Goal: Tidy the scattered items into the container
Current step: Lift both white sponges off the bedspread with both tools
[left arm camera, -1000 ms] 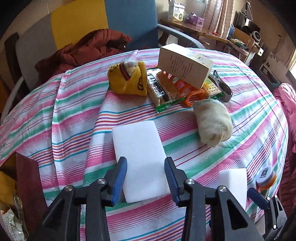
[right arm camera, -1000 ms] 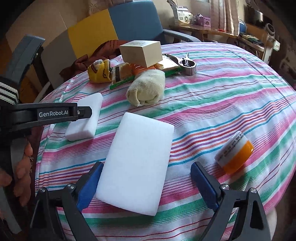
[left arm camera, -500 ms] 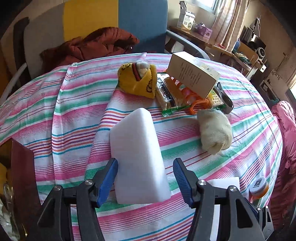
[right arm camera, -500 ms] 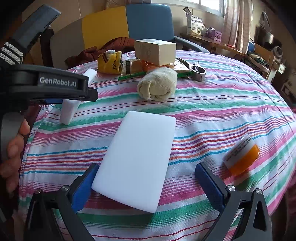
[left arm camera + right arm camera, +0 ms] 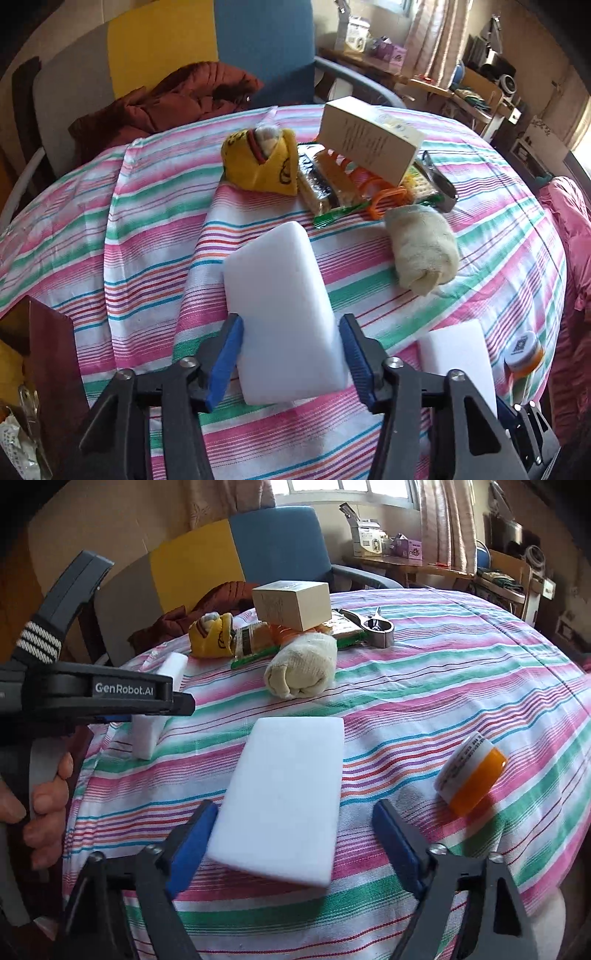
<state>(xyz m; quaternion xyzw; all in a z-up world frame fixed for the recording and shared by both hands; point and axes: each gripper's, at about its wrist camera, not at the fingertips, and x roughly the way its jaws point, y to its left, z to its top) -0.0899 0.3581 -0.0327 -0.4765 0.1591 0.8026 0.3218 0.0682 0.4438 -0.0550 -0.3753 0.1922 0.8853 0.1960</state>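
While my left tool (image 5: 290, 354) has just been closing, its two blue pads now pinch one white sponge block (image 5: 284, 314), tilted up off the striped surface (image 5: 155, 229). My right tool (image 5: 291, 843) has also been closing; its left pad touches the second white sponge block (image 5: 288, 797), which lies flat, while the right pad stands clear of it. Beyond that second block lie one rolled cream cloth (image 5: 301, 670), one yellow sock bundle (image 5: 212, 635) and one tan box (image 5: 291, 605) perched on snack packets. One orange-lidded jar (image 5: 471, 775) lies on its side to the block's right.
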